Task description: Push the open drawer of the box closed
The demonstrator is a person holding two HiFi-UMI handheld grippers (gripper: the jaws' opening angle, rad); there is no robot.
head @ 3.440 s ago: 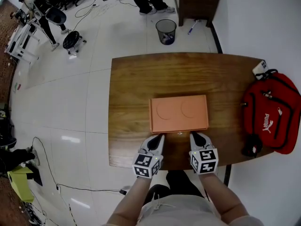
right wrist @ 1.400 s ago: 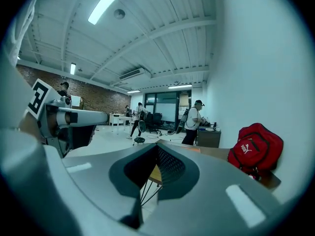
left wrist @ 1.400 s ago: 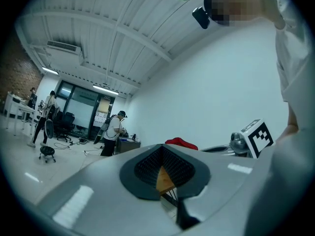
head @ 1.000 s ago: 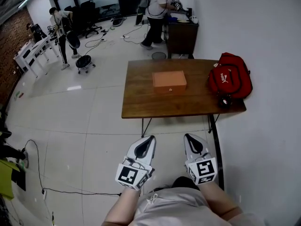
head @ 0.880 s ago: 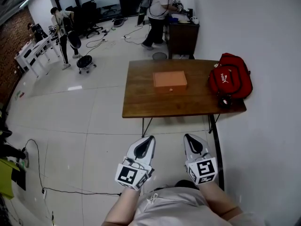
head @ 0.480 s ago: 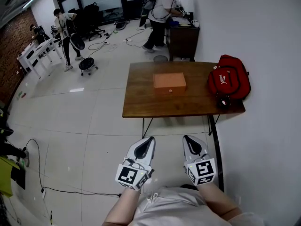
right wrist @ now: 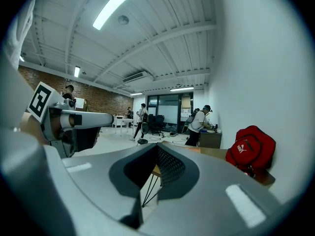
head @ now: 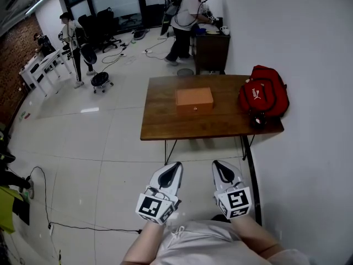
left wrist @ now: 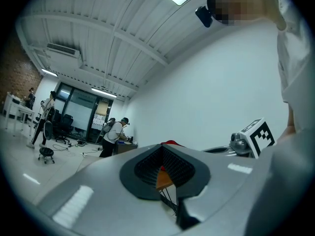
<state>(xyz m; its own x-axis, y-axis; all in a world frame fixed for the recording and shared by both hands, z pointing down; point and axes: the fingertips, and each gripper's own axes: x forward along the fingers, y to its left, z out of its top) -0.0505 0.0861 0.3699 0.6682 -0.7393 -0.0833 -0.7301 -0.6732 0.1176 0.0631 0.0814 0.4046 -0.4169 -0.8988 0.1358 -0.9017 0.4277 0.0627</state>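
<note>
The orange box sits mid-table on the wooden table, far ahead of me. Its drawer front looks flush with the box, a small knob showing at the near side. Both grippers hang close to my body, well short of the table and above the floor. My left gripper is shut with nothing between its jaws, and my right gripper is shut the same way. The left gripper and right gripper each show jaws meeting at the tips, with the table's edge beyond them.
A red backpack lies on the table's right end, against the white wall. Behind the table stands a dark cabinet with a person at it. Office chairs and another person stand far left. A cable runs over the floor.
3.4 s ago both grippers were at the box's front on the table. Now I stand well back from the table. Over the last second the grippers barely moved.
</note>
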